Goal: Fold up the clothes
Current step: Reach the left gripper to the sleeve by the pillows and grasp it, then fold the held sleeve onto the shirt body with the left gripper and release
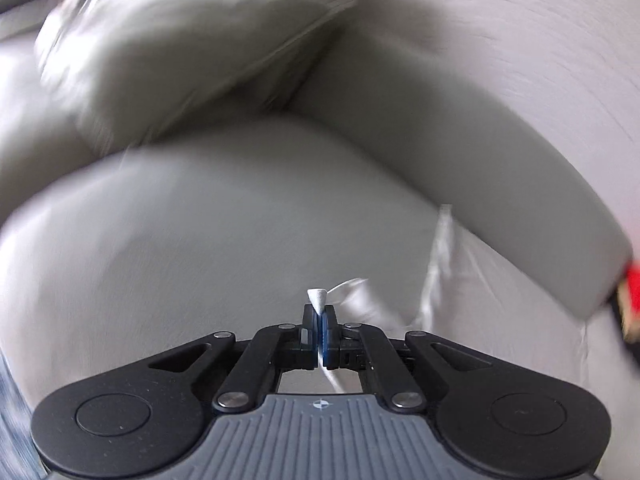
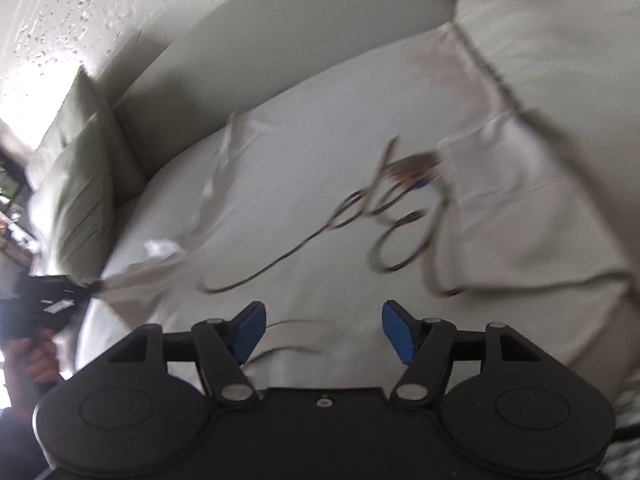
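A white garment (image 2: 304,184) with a dark looping print (image 2: 400,208) lies spread on the bed, blurred by motion. One corner of it is pulled out to the left, where my left gripper (image 2: 52,296) holds it with a hand (image 2: 32,356) behind. In the left wrist view my left gripper (image 1: 319,316) is shut on a small peak of the white garment (image 1: 318,300), and more of the cloth (image 1: 436,264) trails off to the right. My right gripper (image 2: 324,330) hangs open just above the garment's near edge, its blue pads (image 2: 250,330) wide apart with nothing between them.
The bed sheet (image 1: 200,248) is pale grey. Pillows (image 2: 80,184) lean at the left against a padded headboard (image 2: 280,40) under a textured wall (image 2: 60,20). A large pale cushion or folded cover (image 2: 560,120) lies at the right. Something red (image 1: 632,284) shows at the right edge.
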`<action>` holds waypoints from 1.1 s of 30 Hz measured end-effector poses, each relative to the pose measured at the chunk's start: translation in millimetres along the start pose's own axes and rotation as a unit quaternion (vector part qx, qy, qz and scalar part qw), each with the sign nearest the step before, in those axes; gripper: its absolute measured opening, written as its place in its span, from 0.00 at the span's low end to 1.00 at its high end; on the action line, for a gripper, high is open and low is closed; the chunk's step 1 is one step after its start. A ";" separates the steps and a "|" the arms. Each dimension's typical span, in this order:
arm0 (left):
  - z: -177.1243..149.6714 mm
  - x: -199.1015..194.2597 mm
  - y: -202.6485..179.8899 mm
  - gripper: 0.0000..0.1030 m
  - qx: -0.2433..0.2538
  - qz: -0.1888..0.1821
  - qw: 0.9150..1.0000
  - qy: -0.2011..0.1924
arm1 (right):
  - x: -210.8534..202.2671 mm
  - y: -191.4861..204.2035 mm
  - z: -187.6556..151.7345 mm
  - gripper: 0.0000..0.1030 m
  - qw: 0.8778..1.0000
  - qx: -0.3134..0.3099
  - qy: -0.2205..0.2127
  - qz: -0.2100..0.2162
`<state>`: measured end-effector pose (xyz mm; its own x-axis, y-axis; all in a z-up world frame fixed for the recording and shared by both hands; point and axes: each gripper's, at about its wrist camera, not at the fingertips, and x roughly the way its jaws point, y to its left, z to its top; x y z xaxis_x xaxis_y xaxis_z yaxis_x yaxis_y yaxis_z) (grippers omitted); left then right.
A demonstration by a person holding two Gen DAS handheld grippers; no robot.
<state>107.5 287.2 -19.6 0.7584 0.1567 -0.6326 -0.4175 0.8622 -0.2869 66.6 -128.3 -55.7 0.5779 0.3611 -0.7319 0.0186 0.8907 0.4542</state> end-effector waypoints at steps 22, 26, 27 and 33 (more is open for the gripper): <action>-78.7 -35.6 -74.9 0.41 0.213 -0.032 0.973 0.079 | -5.7 -53.5 3.8 0.66 0.997 0.057 0.007 0.046; -55.7 -11.7 -35.0 0.39 0.082 -0.043 0.988 0.127 | -4.3 -48.0 2.5 0.70 0.998 0.044 0.006 0.039; -52.8 -5.5 -29.4 0.39 0.062 -0.051 0.987 0.140 | -3.9 -46.6 2.2 0.71 0.998 0.040 0.007 0.037; -58.0 29.7 -24.4 0.20 -0.001 -0.069 0.976 0.205 | -4.6 -43.3 0.8 0.71 0.999 0.033 0.008 0.033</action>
<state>111.2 242.8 -73.1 0.5439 -0.1668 -0.8224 -0.3264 0.8609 -0.3904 63.9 -168.8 -71.6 0.5673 0.4227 -0.7067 0.0355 0.8449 0.5338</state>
